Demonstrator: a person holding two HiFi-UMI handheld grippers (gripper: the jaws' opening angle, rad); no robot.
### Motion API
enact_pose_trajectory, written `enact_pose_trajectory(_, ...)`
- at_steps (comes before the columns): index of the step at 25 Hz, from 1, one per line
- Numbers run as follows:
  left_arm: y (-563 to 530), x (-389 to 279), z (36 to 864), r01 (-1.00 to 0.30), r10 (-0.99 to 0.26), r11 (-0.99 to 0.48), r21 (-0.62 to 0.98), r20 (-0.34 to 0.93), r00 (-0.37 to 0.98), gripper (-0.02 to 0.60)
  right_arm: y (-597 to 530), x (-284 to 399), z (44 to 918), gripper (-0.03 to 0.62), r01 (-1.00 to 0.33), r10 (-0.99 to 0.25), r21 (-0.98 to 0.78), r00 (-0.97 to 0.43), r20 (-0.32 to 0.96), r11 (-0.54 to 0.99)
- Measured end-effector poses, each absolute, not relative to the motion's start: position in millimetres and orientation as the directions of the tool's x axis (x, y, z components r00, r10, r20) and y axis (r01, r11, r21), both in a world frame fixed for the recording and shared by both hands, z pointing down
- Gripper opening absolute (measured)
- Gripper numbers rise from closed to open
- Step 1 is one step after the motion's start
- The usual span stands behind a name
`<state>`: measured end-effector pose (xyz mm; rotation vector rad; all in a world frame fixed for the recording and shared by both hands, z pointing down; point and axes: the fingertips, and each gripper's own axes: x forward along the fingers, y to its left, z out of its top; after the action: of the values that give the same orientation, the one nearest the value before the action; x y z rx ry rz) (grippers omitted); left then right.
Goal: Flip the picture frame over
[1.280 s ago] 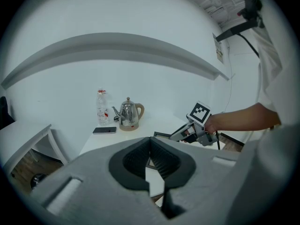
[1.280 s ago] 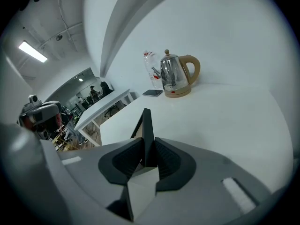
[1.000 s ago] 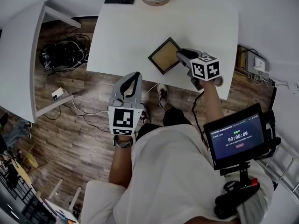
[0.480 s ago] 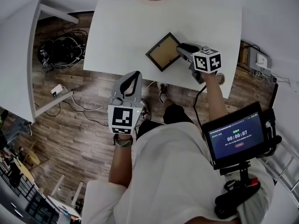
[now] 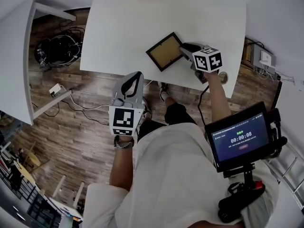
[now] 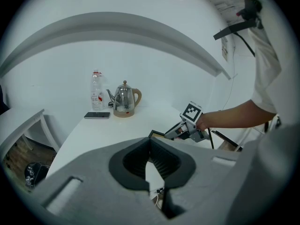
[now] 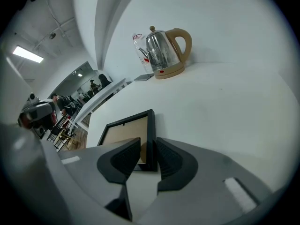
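Note:
The black picture frame (image 5: 164, 51) lies on the white table (image 5: 123, 27) near its front edge, brown backing up. My right gripper (image 5: 183, 49) is at its right corner. In the right gripper view the frame (image 7: 124, 132) has its black side rail between the jaws of the right gripper (image 7: 149, 146). They are closing, with a strip of backing still showing beside the left pad. My left gripper (image 5: 135, 75) hangs off the table's front edge over the wood floor, its jaws together and empty. From the left gripper (image 6: 150, 142) view the frame (image 6: 157, 135) is a thin sliver.
A steel kettle (image 7: 166, 50), a water bottle (image 6: 96, 90) and a dark phone (image 6: 97, 115) stand at the table's far side. A second white table (image 5: 16, 70) and a cable bundle (image 5: 59, 49) are to the left. A timer screen (image 5: 240, 137) hangs at my right hip.
Both grippers have sunk. The right one has come down onto the frame's right corner; the frame itself has stayed flat on the table.

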<state>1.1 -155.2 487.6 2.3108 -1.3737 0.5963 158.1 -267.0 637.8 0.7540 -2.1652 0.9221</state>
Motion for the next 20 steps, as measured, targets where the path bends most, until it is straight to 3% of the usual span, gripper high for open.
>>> enact_pose_trajectory(14,-161.0,7.8,489.9,-0.880,-0.720,-0.467,0.085,0.541,0.434,0.003,-278.3,168.0,629.8,0.104,-0.736,-0.301,-0.356,-0.596,0.744,0.576)
enact_pose_trajectory(20,-165.2,3.0,475.6,-0.873,-0.731,-0.484,0.065,0.518,0.444,0.003,-275.4,166.7,592.8,0.063,-0.747,-0.362,-0.328,-0.595,0.718,0.578)
